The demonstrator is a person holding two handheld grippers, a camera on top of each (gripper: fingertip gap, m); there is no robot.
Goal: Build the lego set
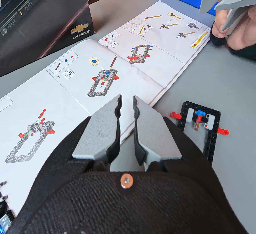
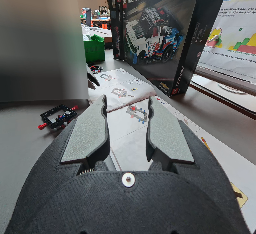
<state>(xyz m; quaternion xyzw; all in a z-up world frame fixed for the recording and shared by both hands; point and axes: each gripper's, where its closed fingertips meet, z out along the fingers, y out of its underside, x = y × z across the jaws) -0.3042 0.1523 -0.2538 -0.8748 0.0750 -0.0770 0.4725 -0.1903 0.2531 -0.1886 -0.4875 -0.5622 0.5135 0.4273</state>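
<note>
Grey table [image 2: 20, 151], prob. workshop bkgd.

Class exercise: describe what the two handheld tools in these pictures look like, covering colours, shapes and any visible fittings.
Both match. The left tool and right tool each have two flat grey wedge-shaped fingers lined with wavy black pads. These sit in a ribbed black body with one silver screw at its centre; the left's sits in a copper-coloured washer.

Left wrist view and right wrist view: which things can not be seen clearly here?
- Black frame, left wrist view: its near end is hidden behind the left gripper.
- Loose parts, right wrist view: too small to identify.
- Green bin, right wrist view: a blur patch cuts its left side.
- Instruction booklet: partly covered by fingers.
</note>
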